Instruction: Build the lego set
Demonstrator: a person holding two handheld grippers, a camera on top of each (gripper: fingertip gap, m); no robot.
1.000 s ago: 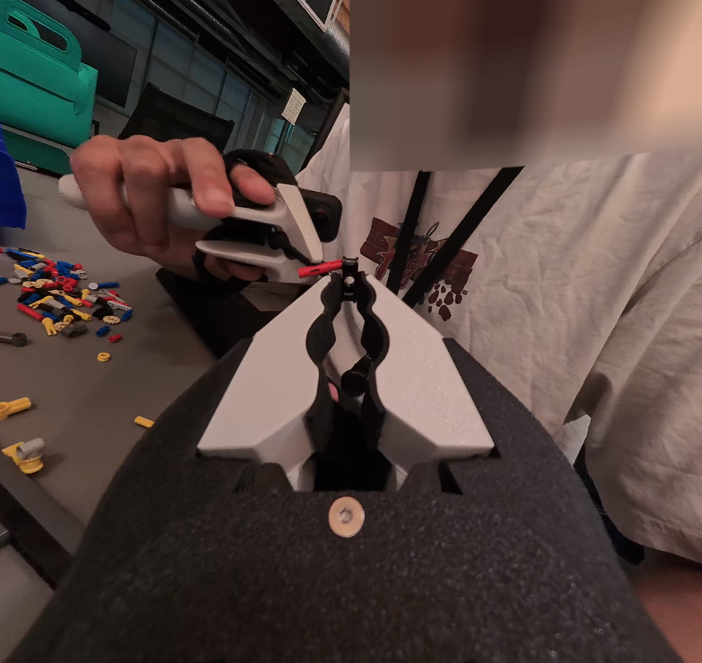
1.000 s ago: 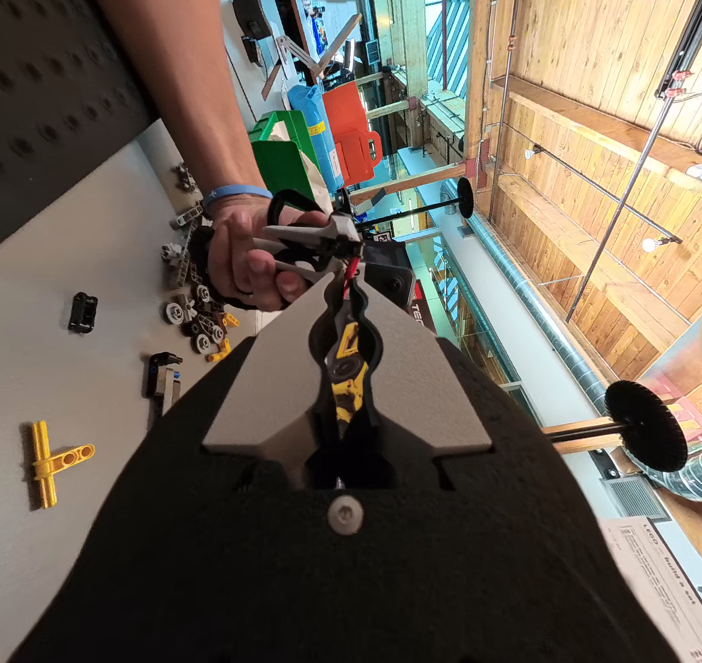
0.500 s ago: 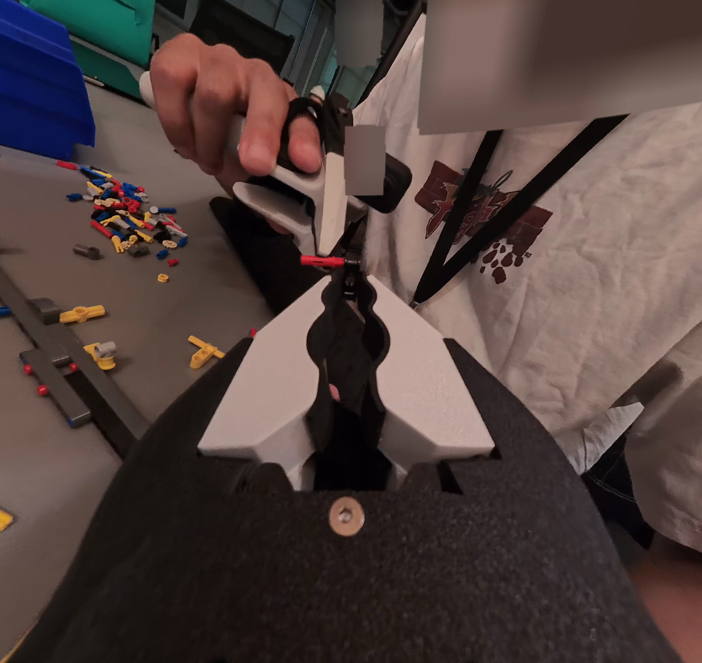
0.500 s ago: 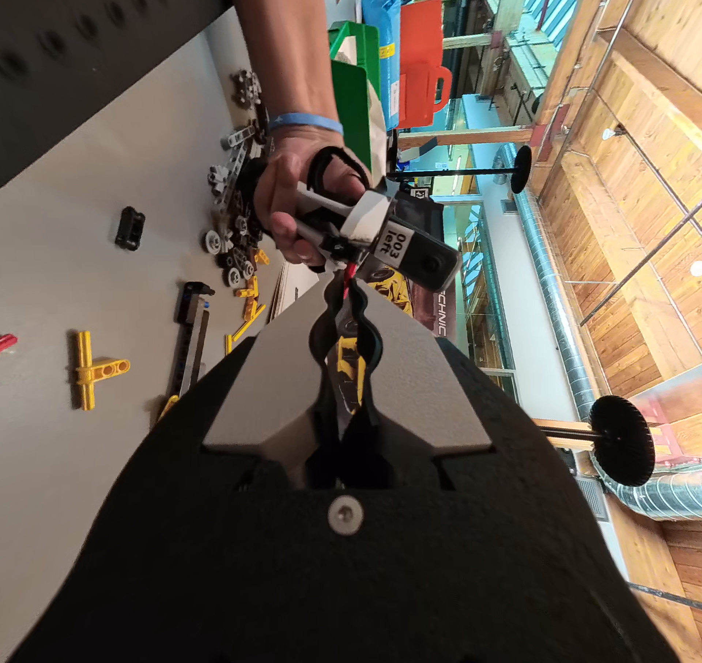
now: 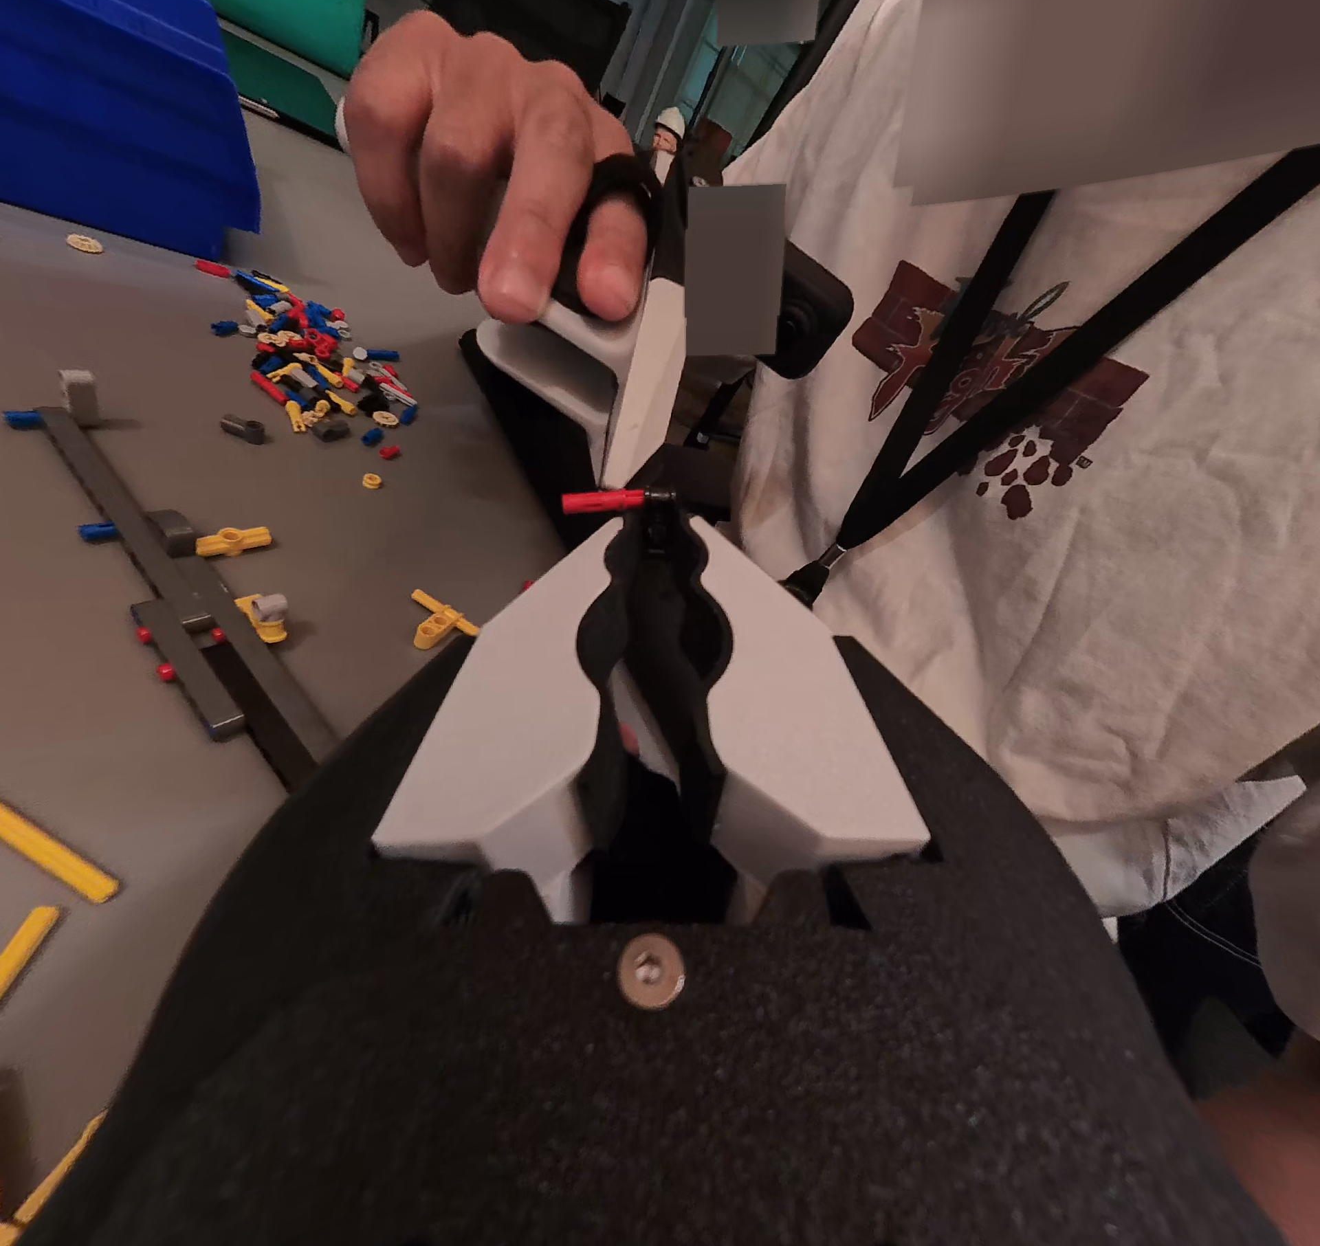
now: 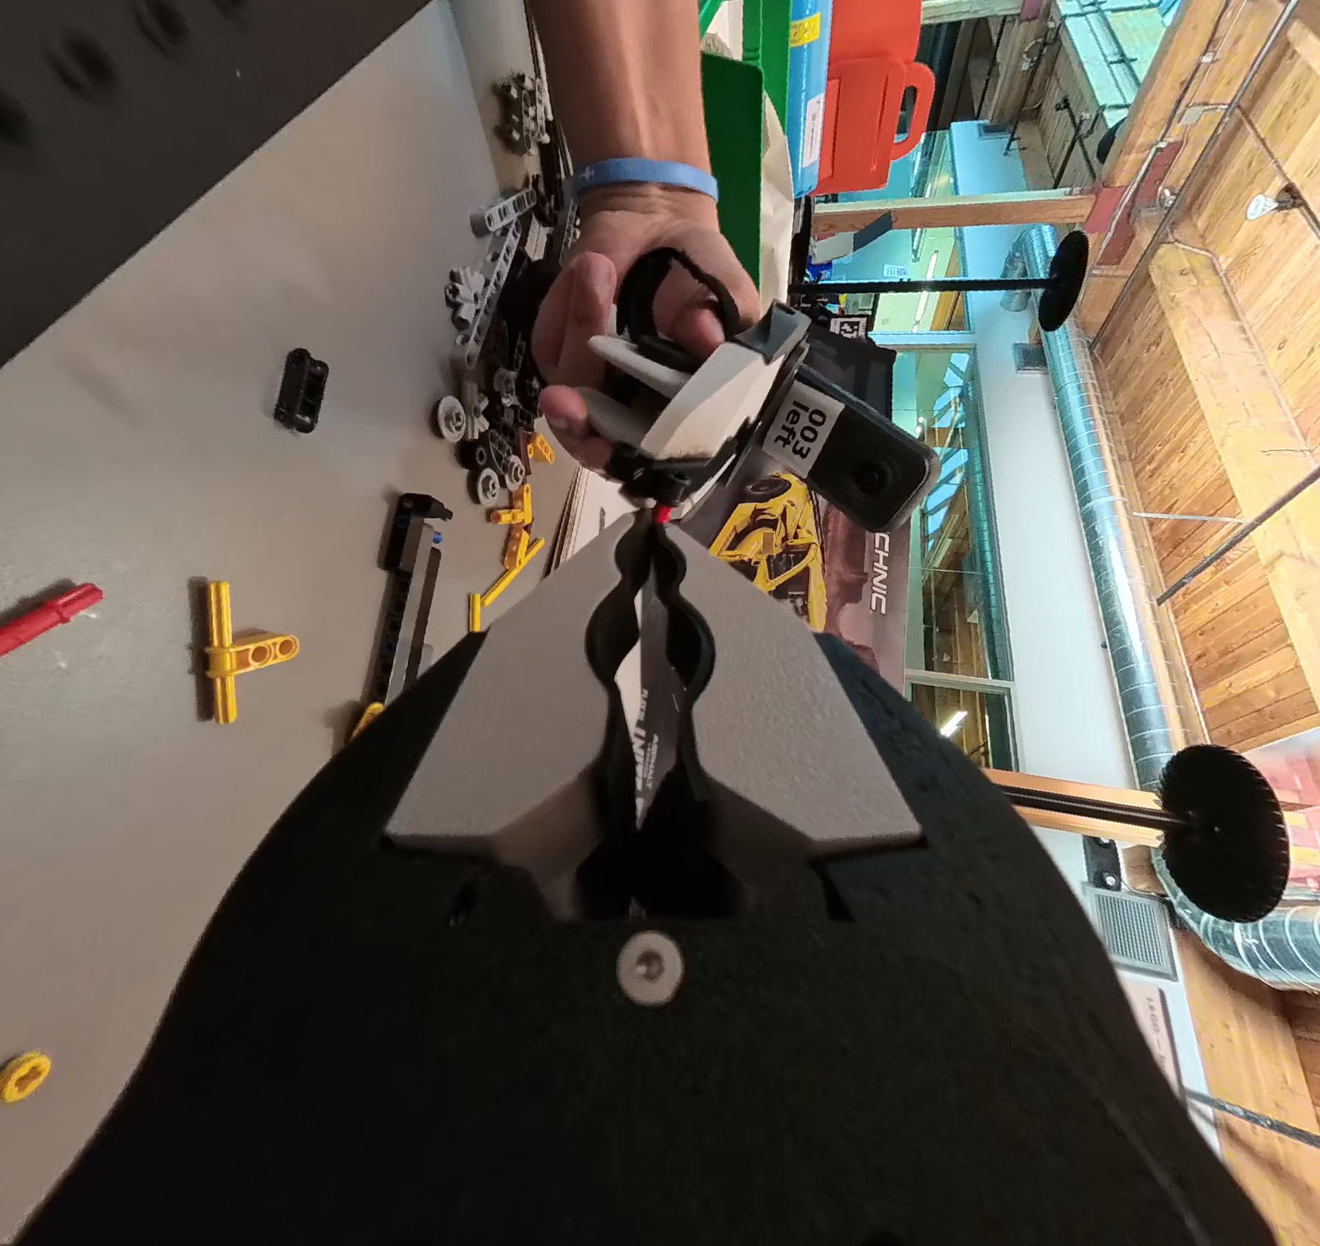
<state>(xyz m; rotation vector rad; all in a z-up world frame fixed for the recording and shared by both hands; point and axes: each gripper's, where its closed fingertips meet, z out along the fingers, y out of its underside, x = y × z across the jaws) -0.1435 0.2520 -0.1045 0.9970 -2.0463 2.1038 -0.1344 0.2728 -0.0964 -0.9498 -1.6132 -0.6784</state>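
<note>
- Your left claw (image 5: 656, 533) is pinching a small black plastic connector (image 5: 658, 506) with a short red plastic pin (image 5: 602, 501) sticking out sideways.
- Your right claw (image 6: 651, 533), pressed together, grips that red pin; likely you're seating it, so push straight.
- Loose coloured pieces (image 5: 314, 369) and a dark grey beam assembly (image 5: 178, 590) lie on the grey tabletop (image 5: 428, 512); blue bin (image 5: 107, 119) behind.

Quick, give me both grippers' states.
Left gripper: shut on a black connector with the red pin in it.
Right gripper: shut on the red pin.
</note>
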